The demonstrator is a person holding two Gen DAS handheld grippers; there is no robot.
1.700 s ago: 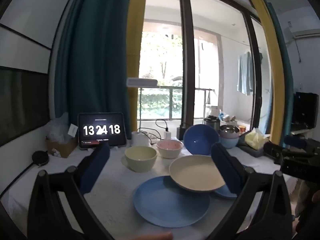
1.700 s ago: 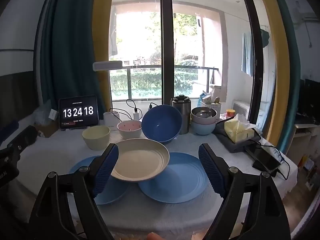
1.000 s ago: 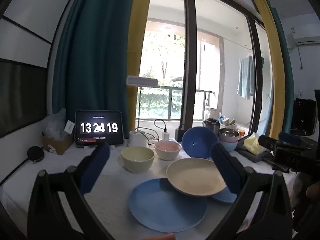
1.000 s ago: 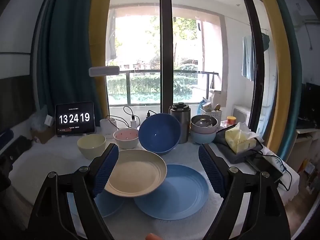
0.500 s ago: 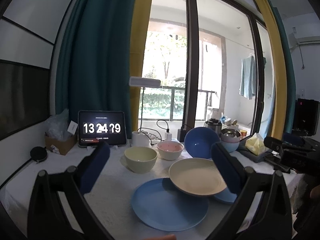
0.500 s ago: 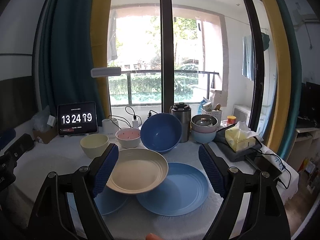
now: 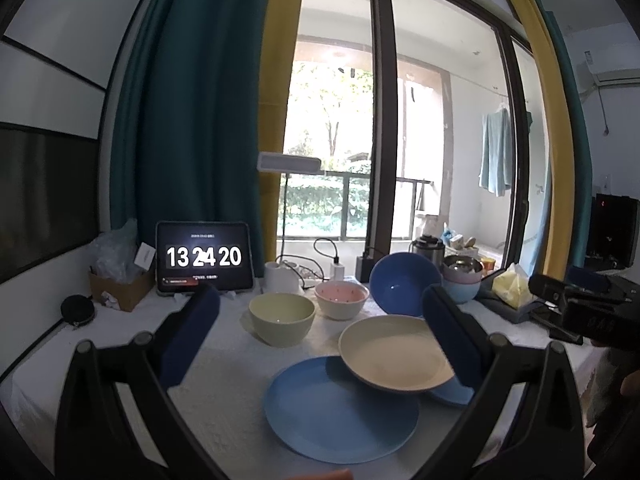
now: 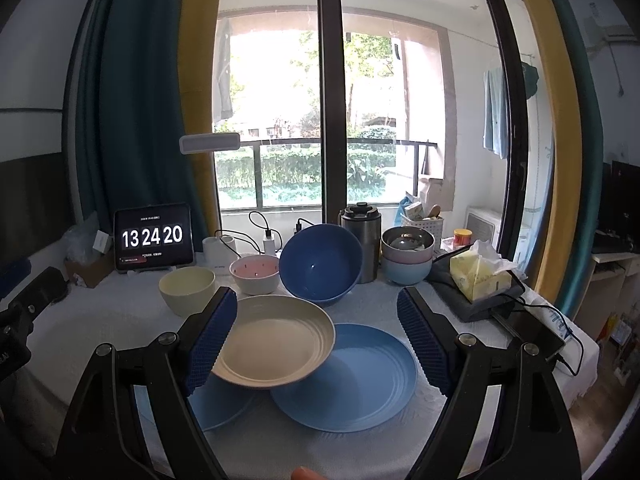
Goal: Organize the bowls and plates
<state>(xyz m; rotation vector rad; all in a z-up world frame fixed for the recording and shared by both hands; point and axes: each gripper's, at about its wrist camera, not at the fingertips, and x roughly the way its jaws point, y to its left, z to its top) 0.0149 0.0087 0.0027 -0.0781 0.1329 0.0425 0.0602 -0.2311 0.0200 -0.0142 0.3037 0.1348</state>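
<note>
Table (image 8: 100, 312) first — it spreads out ahead of and below both my grippers, white cloth, everything on it. My right gripper (image 8: 316, 336) hangs wide open with nothing in it, and so does my left gripper (image 7: 320, 336); neither touches a dish.

Largest pieces: two blue plates. One blue plate (image 8: 352, 372) lies flat just ahead of the right gripper, between its fingers; the other blue plate (image 7: 340, 408) lies ahead of the left. Bridging them, tilted, the cream plate (image 8: 272, 344) rests across both, its edge just beside my right gripper's left finger. That is the relation that counts, I'd judge: the right gripper is nearer, the plate ahead and slightly left, round, so no long axis to line up.

Beyond it, the dark blue bowl (image 8: 320, 264) tips on its side, mouth toward me. Then one pale yellow bowl (image 8: 187, 288) and one pink bowl (image 8: 255, 274) — upright, farther ahead and left. A stack of bowls (image 8: 407, 258) stands ahead to the right; its count I cannot tell.
</note>
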